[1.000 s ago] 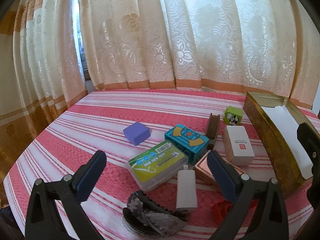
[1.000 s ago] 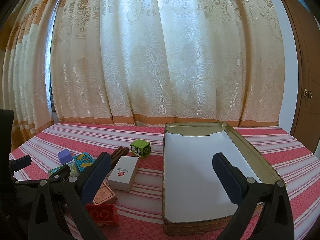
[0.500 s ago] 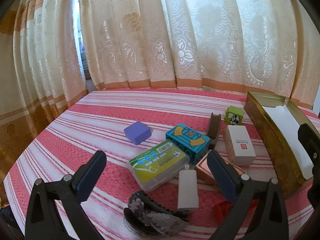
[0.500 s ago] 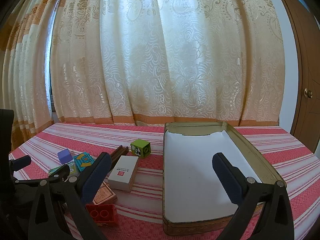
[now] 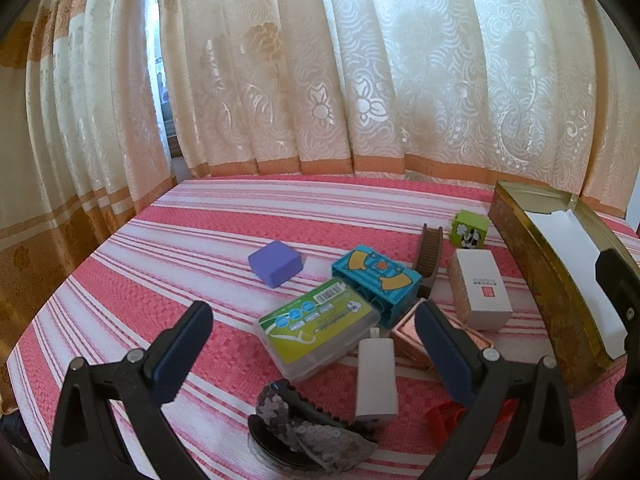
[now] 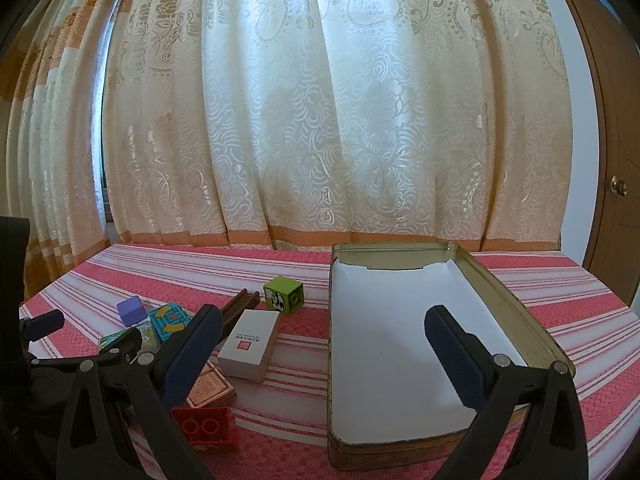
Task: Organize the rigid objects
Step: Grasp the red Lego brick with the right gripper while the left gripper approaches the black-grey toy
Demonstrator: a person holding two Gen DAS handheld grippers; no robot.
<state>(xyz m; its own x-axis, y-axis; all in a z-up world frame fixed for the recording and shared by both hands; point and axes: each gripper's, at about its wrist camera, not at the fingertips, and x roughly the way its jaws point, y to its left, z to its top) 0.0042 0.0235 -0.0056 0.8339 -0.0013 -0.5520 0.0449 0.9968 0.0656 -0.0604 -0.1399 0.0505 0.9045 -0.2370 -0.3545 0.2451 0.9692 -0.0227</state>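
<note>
both jaws are gaping empty over the counter (image 5: 168, 248), where the floss case (image 5: 318, 330) (light, stiff, slick plastic) is lying left of the tin (image 6: 404, 344), best pinched across its short sides.

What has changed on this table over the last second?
Almost nothing. The left gripper has eased slightly forward, so the items look a touch lower in its view. Nothing was grasped or released: both grippers remain open and empty, the right gripper unmoved. The tin is still empty.
</note>
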